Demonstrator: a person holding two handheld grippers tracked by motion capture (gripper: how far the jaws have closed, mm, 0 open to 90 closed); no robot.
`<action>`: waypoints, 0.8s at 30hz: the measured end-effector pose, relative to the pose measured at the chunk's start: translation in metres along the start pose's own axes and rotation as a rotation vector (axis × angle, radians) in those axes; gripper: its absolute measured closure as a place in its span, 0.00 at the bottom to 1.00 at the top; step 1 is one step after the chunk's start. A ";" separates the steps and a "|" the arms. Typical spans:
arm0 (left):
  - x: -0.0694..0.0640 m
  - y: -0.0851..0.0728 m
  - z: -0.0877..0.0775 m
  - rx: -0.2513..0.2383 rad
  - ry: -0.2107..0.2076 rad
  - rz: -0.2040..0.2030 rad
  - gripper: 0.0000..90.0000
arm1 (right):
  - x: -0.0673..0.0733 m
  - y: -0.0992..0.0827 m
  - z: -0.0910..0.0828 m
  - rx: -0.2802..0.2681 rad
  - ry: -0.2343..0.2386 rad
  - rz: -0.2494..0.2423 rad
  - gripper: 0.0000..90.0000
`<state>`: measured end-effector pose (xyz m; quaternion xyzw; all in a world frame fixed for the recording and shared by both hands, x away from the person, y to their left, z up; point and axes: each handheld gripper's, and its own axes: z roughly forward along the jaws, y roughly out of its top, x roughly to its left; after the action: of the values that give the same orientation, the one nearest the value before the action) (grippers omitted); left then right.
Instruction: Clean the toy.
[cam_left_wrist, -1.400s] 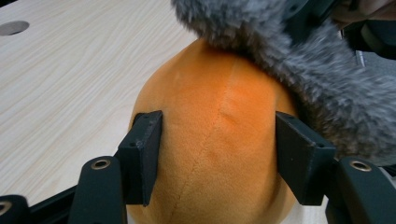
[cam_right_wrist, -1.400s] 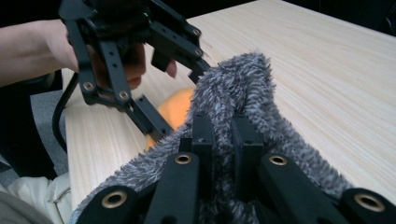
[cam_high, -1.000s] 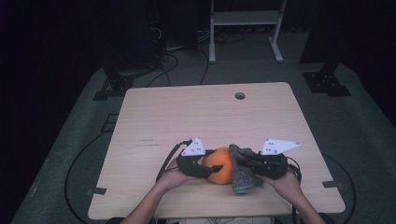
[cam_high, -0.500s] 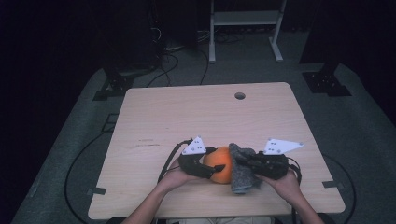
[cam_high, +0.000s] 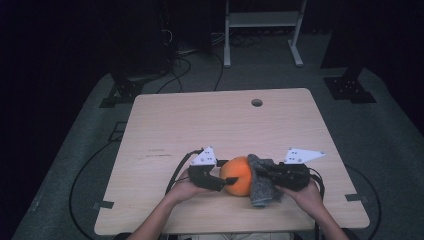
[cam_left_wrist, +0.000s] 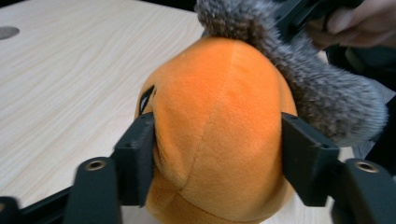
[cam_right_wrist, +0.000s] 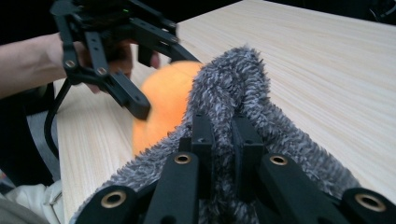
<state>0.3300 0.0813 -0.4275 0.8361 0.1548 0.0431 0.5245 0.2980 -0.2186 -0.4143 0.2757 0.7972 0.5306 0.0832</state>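
Observation:
An orange plush toy lies near the table's front edge, with a grey fuzzy cover draped over its right side. My left gripper comes in from the left. Its jaws have just been closing and now press into both sides of the orange plush toy. My right gripper is shut on a fold of the grey fuzzy cover, which bunches up around its jaws. In the right gripper view the orange plush toy sits just beyond the cover.
The wooden table has a small round hole near its far edge. Cables trail from both grippers toward the front edge. A white metal stand rises on the floor behind the table.

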 end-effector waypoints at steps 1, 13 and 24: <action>-0.001 0.001 0.000 -0.006 -0.003 -0.011 0.41 | -0.003 -0.003 -0.003 -0.009 -0.002 0.021 0.90; -0.003 0.014 -0.016 0.009 0.023 -0.062 0.43 | 0.020 0.016 -0.011 -0.085 0.011 -0.025 0.90; 0.001 0.007 -0.020 -0.007 -0.029 -0.022 0.20 | 0.025 0.010 0.021 0.012 -0.030 -0.090 0.90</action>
<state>0.3282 0.0961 -0.4128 0.8330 0.1564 0.0256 0.5300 0.2894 -0.1855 -0.4105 0.2478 0.8106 0.5174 0.1173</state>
